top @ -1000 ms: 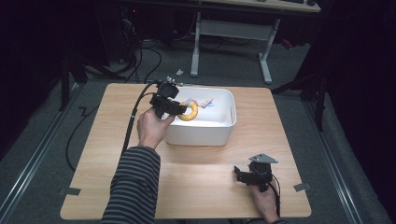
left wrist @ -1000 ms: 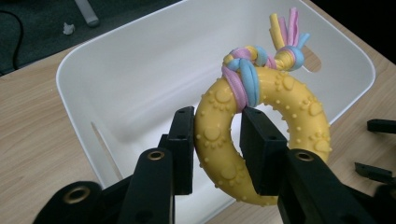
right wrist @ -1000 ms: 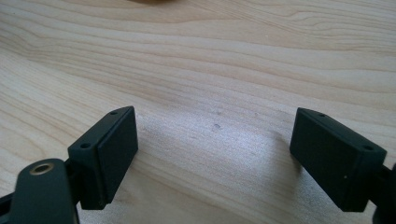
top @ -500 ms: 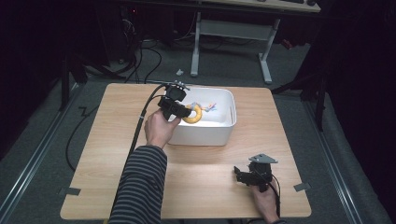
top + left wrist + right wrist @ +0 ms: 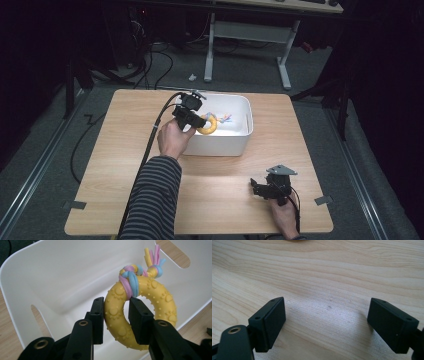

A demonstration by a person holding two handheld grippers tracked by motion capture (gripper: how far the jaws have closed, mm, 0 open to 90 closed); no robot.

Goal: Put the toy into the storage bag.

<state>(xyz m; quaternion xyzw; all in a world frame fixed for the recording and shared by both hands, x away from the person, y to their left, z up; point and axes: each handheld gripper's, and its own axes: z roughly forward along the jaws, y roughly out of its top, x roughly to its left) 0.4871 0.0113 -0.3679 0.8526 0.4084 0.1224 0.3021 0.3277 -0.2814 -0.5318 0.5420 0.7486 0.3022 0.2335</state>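
Left gripper (image 5: 116,315): black two-jaw tool, held over the near-left corner of the bin; jaws clamped on the ring, one inside the hole, one outside.
Ring (image 5: 140,312): yellow rubber chew ring with raised paw prints and studs, a pink, blue and yellow braided cord knotted round its top; held upright in the air above the bin's inside, clear of the floor of the bin.
Bin (image 5: 239,145): white plastic rectangular tub with slot handles in its end walls, standing at the far middle of the table; its near wall lies between the hand and the ring.
Left hand (image 5: 173,140): striped sleeve, reaching from the near edge across the tabletop.
Right gripper (image 5: 260,189): black, grey three-cornered plate on top; resting on the table near the front right corner, well apart from the bin; jaws wide apart, bare wood between them.
Table (image 5: 125,165): light wooden top.
Surroundings: grey floor, cables, a white desk frame (image 5: 285,62) beyond the far edge.
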